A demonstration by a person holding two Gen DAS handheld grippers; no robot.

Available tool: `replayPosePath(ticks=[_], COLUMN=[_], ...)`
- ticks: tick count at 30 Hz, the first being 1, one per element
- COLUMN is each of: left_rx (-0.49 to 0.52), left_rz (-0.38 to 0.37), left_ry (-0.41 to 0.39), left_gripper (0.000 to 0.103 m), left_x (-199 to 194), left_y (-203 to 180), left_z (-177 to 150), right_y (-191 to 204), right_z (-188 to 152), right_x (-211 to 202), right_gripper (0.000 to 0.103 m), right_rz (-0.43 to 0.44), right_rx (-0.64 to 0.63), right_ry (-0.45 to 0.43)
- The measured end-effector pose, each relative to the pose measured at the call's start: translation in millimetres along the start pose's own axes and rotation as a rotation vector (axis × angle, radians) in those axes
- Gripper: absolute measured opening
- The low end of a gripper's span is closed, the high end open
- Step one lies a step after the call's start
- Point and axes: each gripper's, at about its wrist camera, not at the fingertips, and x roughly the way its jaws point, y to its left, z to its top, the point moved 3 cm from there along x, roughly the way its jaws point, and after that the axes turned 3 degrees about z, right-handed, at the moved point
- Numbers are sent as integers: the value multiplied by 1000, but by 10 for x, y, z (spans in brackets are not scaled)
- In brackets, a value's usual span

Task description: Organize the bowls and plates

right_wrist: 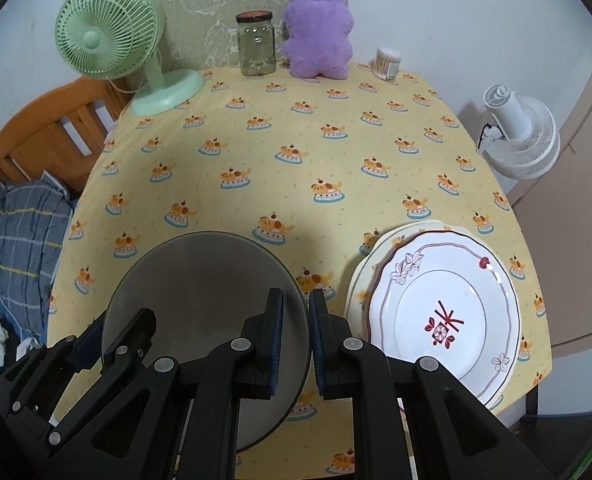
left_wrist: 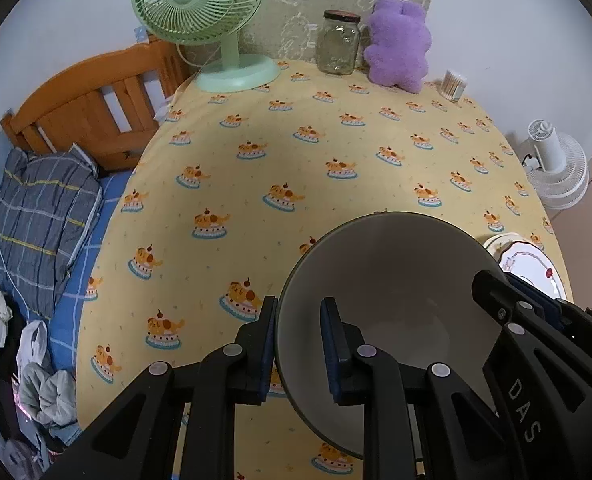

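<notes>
One grey bowl gripped at opposite rims by left gripper and right gripper. Two plates stacked beside.

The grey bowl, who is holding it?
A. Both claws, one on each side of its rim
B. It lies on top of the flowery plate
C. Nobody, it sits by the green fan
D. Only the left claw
A. The left claw pinches one side of the grey bowl rim and the right claw pinches the opposite side, while the flowery plate sits apart beside it.
</notes>
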Motion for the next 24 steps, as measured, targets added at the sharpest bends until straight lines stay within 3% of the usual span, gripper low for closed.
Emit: replayPosePath(ticks=[21, 24], left_rx=[18, 18], left_rz=[8, -4], left_ry=[26, 30], left_gripper=[18, 25], left_x=[94, 95], left_y=[-24, -27], left_z=[-22, -27], right_y=[31, 29], right_z=[-8, -15], right_x=[97, 94], right_gripper=[16, 16], right_rz=[-6, -2], right_rx=[-51, -46], right_ry=[18, 21])
